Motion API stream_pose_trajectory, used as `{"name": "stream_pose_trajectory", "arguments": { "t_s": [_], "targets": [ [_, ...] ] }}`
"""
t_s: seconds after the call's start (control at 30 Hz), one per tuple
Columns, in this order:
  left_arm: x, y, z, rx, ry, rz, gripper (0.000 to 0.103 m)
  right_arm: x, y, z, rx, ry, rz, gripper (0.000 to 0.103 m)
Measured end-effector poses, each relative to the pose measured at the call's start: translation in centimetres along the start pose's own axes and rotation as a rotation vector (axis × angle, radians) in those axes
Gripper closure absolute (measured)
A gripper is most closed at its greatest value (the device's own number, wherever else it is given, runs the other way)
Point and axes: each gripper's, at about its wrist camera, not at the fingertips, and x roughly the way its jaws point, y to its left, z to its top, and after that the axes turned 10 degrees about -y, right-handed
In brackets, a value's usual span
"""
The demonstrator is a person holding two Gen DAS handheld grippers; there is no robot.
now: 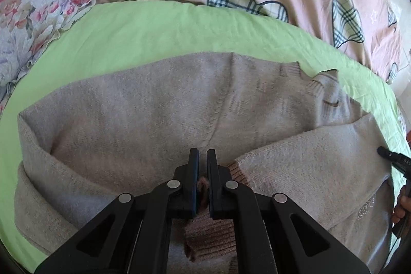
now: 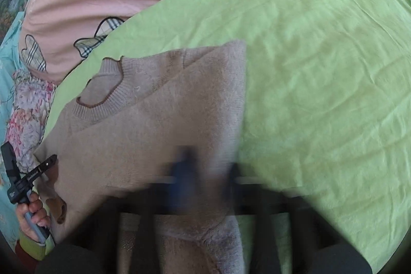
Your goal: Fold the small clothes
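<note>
While sweater [image 1: 143,114] lies on green sheet [image 1: 154,30] | left hand-held gripper [image 1: 203,158] pinches cuff [image 1: 203,190]

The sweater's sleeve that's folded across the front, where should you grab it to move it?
Grab the ribbed brown cuff at the end of the sleeve, coming from the sweater's hem side. The cuff is thicker, stands a little proud of the body, and sits just beside the left gripper, so the fingers could probably pinch it without catching the layer underneath.

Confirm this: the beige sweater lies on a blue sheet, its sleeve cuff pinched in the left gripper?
Not quite: the sheet is green, not blue, as both wrist views show. The rest holds: the left gripper pinches the ribbed cuff of the beige sweater.
</note>
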Motion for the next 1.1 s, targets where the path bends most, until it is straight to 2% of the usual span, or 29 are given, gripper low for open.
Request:
{"name": "stream_pose_trajectory", "arguments": {
  "t_s": [0.1,0.17,0.27,0.3,0.37,0.4,0.43,0.53,0.63,0.7,0.77,0.87,0.93,0.97,1.0,1.03,1.07,1.1],
  "targets": [
    [0.6,-1.2,0.0,0.045,-0.001,0.018,0.099,-1.8,-0.5,1.0,-0.031,-0.056,-0.065,0.095],
    [1.7,-1.3,-0.5,0.052,0.032,0.035,0.099,-1.4,-0.9,0.7,-0.034,-0.033,-0.074,0.095],
    [1.2,-0.9,-0.6,0.030,0.032,0.004,0.098,-0.4,-0.8,0.2,-0.032,0.009,-0.090,0.092],
    [0.4,-0.6,-0.5,0.010,0.027,-0.024,0.098,-0.8,-0.8,0.1,-0.010,0.002,-0.082,0.088],
    [-1.4,0.0,-0.4,-0.008,0.012,-0.062,0.096,-2.2,-0.6,0.0,0.019,-0.030,-0.053,0.066],
    [-2.6,0.1,-0.6,-0.007,0.004,-0.075,0.096,-3.3,-0.2,-0.1,0.025,-0.057,-0.025,0.050],
    [-3.7,0.3,-0.8,-0.006,-0.005,-0.084,0.096,-4.0,0.4,-0.2,0.026,-0.072,-0.003,0.042],
    [-7.4,0.0,-2.7,0.012,-0.013,-0.129,0.089,-6.4,2.1,-1.5,0.021,-0.096,0.072,0.042],
    [-9.4,-1.2,-4.9,0.074,0.000,-0.152,0.066,-7.4,3.7,-3.5,0.036,-0.072,0.136,0.042],
    [-10.4,-2.7,-6.6,0.152,-0.005,-0.133,0.033,-7.7,4.8,-5.0,0.040,-0.040,0.159,0.042],
    [-10.9,-4.4,-7.8,0.244,-0.024,-0.089,0.022,-7.9,5.6,-6.5,0.045,-0.005,0.186,0.042],
    [-10.1,-6.0,-8.5,0.329,0.000,-0.078,0.021,-7.8,6.6,-8.5,0.052,0.034,0.201,0.041],
    [-9.0,-6.3,-8.8,0.357,0.017,-0.042,0.021,-7.5,6.9,-9.2,0.058,0.053,0.208,0.041],
    [-8.5,-6.3,-9.0,0.363,0.031,-0.033,0.025,-7.5,7.1,-9.6,0.064,0.062,0.210,0.041],
    [-7.9,-6.2,-9.2,0.367,0.051,-0.025,0.040,-7.4,7.2,-9.9,0.070,0.070,0.211,0.041],
    [-7.3,-5.7,-9.4,0.365,0.078,-0.018,0.051,-7.4,7.3,-10.0,0.074,0.075,0.212,0.041],
    [-6.9,-5.3,-9.6,0.354,0.101,-0.024,0.057,-7.5,7.4,-10.2,0.074,0.077,0.211,0.041],
    [-7.0,-4.7,-9.6,0.330,0.099,-0.044,0.072,-7.7,7.5,-10.3,0.072,0.076,0.208,0.041]
  ]
}}
